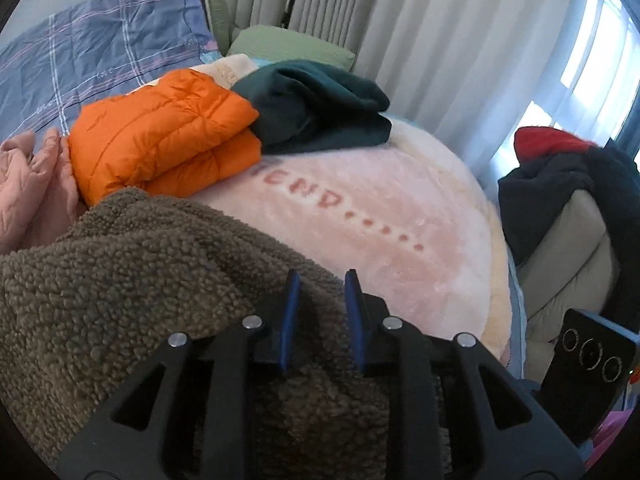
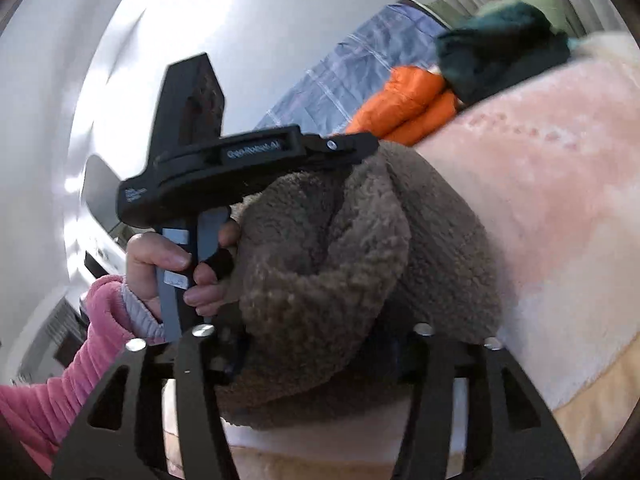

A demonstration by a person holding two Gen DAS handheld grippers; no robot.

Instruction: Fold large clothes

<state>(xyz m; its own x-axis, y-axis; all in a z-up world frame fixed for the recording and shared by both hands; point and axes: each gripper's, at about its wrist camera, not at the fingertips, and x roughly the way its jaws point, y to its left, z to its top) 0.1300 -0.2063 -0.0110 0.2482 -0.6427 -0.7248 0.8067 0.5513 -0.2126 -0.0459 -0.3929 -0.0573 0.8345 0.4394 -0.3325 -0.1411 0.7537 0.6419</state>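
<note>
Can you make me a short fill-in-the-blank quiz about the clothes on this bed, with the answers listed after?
1. The folded puffer jacket on the bed is ____ in colour.
2. The dark green garment lies partly on top of the ____ jacket.
3. The fleece garment nearest the left gripper is ____ in colour.
4. The left hand holding that gripper comes out of a ____ sleeve.

Answers: orange; orange; brown; pink

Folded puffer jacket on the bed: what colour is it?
Bright orange, quilted: the puffer jacket shows best in the left wrist view.
</note>
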